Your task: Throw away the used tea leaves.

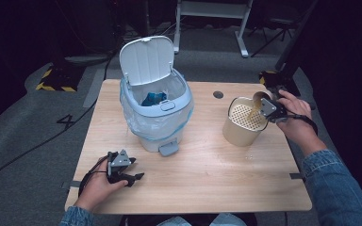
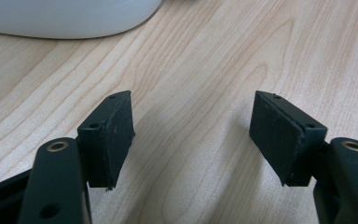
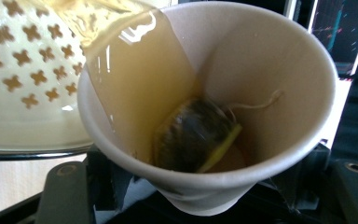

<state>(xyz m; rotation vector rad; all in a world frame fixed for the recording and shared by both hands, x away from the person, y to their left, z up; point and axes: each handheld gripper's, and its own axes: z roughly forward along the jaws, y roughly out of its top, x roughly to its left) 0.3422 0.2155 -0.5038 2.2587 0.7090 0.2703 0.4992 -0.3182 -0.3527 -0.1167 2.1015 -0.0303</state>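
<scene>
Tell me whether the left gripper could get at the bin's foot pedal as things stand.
Probably yes: the left gripper rests open on the table, holding nothing, and bare wood lies between it and the pedal facing that side.

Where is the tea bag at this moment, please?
In the right gripper view, the tea bag lies inside the tilted paper cup, beside the tea pouring onto the strainer container at the table's right side.

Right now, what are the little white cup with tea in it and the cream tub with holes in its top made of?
The small white cup, held tilted in the right gripper, looks like paper: matte, thin wall, rolled rim. The cream tub with the perforated insert looks like plastic: smooth, slightly glossy, evenly moulded cross-shaped holes. It could also be glazed ceramic; the look leaves that open.
</scene>
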